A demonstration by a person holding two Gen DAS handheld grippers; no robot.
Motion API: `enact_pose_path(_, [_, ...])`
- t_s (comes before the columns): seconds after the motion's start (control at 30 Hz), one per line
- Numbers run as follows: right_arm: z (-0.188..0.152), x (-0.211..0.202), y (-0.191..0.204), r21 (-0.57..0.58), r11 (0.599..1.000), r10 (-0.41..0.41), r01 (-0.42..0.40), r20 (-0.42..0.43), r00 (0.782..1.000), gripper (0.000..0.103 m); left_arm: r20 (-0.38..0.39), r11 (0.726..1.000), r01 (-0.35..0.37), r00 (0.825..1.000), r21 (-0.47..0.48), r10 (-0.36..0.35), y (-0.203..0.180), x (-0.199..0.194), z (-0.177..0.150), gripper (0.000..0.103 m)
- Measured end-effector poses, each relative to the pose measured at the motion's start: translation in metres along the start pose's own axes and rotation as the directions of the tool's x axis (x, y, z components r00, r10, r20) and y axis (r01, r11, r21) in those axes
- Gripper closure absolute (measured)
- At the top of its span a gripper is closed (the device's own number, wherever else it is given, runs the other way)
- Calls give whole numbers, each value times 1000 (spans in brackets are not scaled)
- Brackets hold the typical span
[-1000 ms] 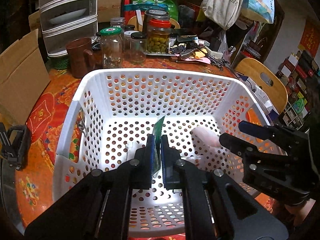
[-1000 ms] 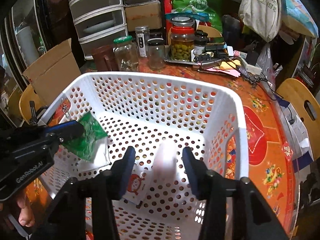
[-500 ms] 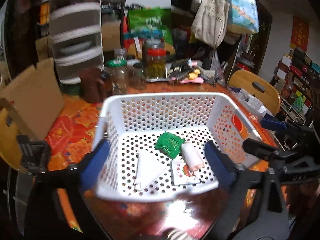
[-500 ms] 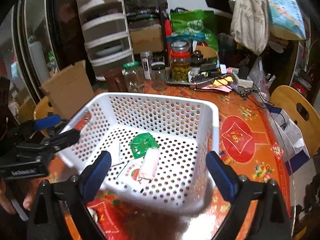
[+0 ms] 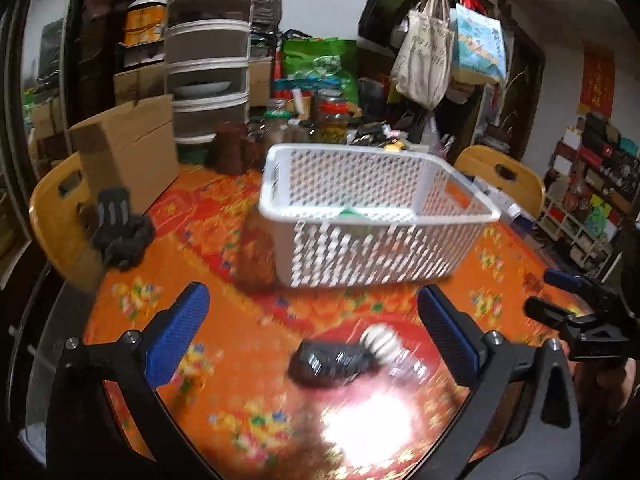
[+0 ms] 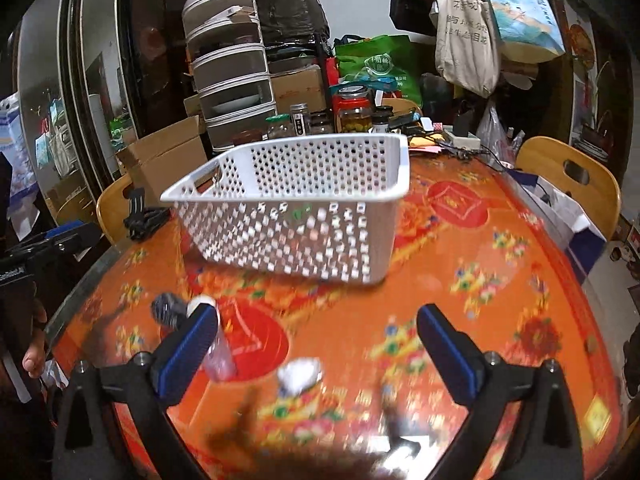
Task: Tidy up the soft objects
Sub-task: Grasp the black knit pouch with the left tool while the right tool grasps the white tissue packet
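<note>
From the left wrist view, the left tool [image 5: 312, 328] stands spread wide with nothing between its blue pads. Just ahead of it, on the orange patterned table [image 5: 224, 396], lies a dark rolled sock [image 5: 330, 362] touching a white ribbed rolled one [image 5: 382, 340], both blurred. Farther ahead sits the white perforated basket [image 5: 372, 252]; a green soft packet [image 5: 352, 213] peeks above its near rim, and the rest of its contents cannot be made out. To the right of the left tool, the right tool [image 5: 560, 300] shows at the frame edge. From the right wrist view, the right tool [image 6: 316, 344] is likewise spread wide and empty. Close to its left finger are the dark sock [image 6: 166, 310] and a clear, blurred soft piece [image 6: 220, 354]; between the fingers and nearer the camera lies a crumpled white item [image 6: 300, 374]. The basket [image 6: 296, 240] stands ahead, slightly left, with a hint of green through its holes. The left tool [image 6: 68, 236] appears far to the left.
</note>
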State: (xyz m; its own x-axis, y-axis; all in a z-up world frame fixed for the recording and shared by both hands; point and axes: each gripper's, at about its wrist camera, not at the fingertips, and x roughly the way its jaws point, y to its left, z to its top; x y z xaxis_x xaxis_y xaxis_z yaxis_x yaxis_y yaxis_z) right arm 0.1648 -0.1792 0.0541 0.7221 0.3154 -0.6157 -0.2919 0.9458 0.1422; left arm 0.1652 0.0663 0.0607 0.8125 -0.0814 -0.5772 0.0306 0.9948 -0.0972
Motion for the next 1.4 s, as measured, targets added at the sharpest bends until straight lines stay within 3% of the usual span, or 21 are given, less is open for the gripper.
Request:
enact_pose_path(0.07, [-17,6,2,2,1000,10,-10,-17,1000,3,-29,1000,-25,999,1,25,2,5,-19,0])
enact_pose_path(0.17, [-32,24,4,0,1000,27,-27,-63,998,4,-101,1000,0,995,-10,-1,4,23,-43,0])
enact_pose_path(0.3, [-40,44,8,-15,999,37,-39,-101,994,20,-162,1000,4,987,4,-4,3,47,-63,1])
enact_pose_path(0.4, [-44,53,9,-16,999,47,-49,-117,992,38,-181,1000,16,983,15,-13,2,58,-67,5])
enact_pose_path(0.5, [-45,59,13,-25,998,60,-64,-129,990,45,-197,999,28,980,36,-20,-2,70,-70,6])
enact_pose_path(0.87, [-45,69,19,-45,996,72,-80,-158,985,56,-242,994,50,970,96,-26,-25,107,-73,8])
enact_pose_path(0.93, [-45,70,21,-55,996,63,-73,-165,984,60,-240,995,47,970,93,-24,-25,108,-73,14])
enact_pose_path(1.0, [-46,71,23,-62,996,59,-71,-172,983,63,-252,995,46,967,89,-23,-24,111,-74,38])
enact_pose_path(1.03, [-46,72,23,-65,995,59,-71,-173,983,63,-261,995,57,965,85,-33,-24,112,-75,43])
enact_pose_path(1.4, [-46,72,23,-72,994,71,-84,-174,982,65,-226,995,84,972,57,-69,-19,106,-77,45])
